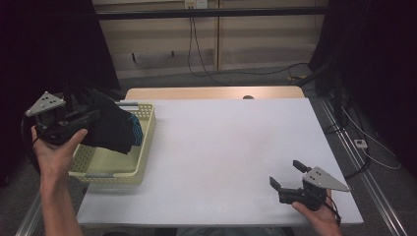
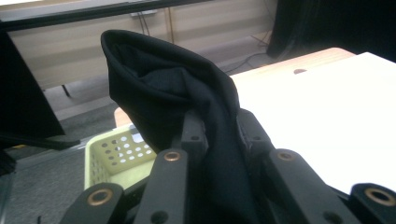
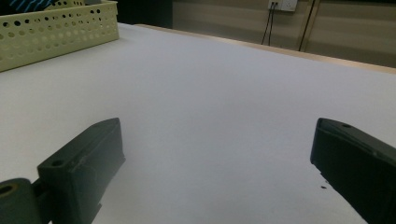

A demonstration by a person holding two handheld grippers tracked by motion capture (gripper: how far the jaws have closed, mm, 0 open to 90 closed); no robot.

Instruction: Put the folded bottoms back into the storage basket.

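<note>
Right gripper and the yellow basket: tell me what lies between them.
Nothing: bare white table runs from the right gripper to the perforated yellow basket, as the high view and right gripper view show.

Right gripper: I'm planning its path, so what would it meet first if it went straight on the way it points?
Probably nothing soon: the open right gripper points across bare white table toward the yellow basket, far off.

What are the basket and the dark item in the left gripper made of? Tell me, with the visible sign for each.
Basket: looks like moulded plastic, pale yellow and matte; its walls carry regular round perforations. Dark item: soft black fabric, matte, folding and draping where the left gripper pinches it; the exact fibre cannot be told.
</note>
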